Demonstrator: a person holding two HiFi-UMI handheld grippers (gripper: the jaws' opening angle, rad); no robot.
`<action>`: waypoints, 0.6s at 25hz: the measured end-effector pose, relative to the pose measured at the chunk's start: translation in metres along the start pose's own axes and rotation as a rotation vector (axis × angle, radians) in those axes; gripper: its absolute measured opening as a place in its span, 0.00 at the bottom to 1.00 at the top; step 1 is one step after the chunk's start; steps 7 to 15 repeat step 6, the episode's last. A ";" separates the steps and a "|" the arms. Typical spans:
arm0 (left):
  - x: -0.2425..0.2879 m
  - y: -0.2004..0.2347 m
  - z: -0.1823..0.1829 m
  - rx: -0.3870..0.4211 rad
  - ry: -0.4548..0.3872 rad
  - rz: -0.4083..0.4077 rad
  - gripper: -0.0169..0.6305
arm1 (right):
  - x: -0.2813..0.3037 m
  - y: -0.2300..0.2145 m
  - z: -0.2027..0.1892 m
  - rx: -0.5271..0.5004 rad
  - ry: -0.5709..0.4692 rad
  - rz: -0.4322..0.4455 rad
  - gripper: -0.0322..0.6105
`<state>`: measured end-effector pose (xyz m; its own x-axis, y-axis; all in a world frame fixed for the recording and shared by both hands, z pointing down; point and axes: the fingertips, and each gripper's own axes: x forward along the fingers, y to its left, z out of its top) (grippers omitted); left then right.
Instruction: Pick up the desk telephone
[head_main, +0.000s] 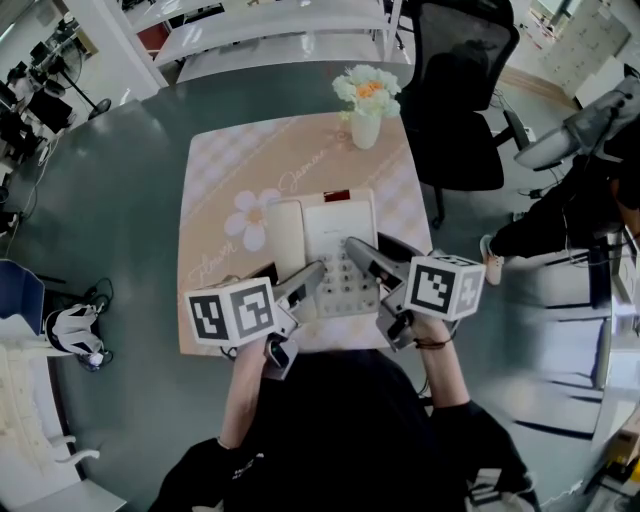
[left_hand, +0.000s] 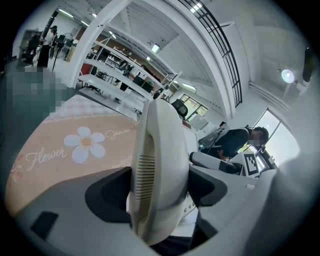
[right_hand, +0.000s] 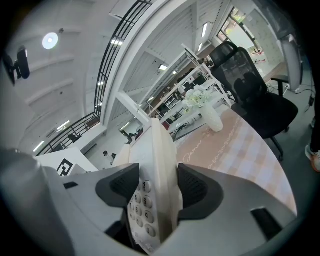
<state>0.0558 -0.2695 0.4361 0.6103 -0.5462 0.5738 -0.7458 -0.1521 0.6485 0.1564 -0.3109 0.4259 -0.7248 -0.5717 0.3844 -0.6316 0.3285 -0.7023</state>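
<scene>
The white desk telephone (head_main: 337, 226) sits over the pink flowered cloth (head_main: 225, 180) in the head view, its handset (head_main: 285, 236) along its left side. My left gripper (head_main: 312, 276) is shut on the near end of the handset (left_hand: 160, 150), which fills the space between its jaws (left_hand: 160, 189). My right gripper (head_main: 366, 245) is shut on the phone's right edge; the base (right_hand: 161, 155) stands on edge between its jaws (right_hand: 157, 191), and the keypad (right_hand: 143, 202) shows on the left. I cannot tell whether the phone is off the table.
A white vase of flowers (head_main: 366, 106) stands at the cloth's far right corner. A black office chair (head_main: 462, 95) is beyond the table at the right. A person in dark clothes (left_hand: 240, 141) is off to the right. Grey table (head_main: 130, 180) surrounds the cloth.
</scene>
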 end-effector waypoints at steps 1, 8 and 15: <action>0.001 0.001 -0.001 -0.003 0.001 -0.001 0.54 | 0.000 -0.001 -0.001 0.002 0.000 -0.002 0.41; 0.002 0.003 -0.001 -0.013 0.000 -0.003 0.54 | 0.002 -0.002 0.000 0.001 0.001 -0.003 0.41; 0.002 0.003 -0.001 -0.013 0.000 -0.003 0.54 | 0.002 -0.002 0.000 0.001 0.001 -0.003 0.41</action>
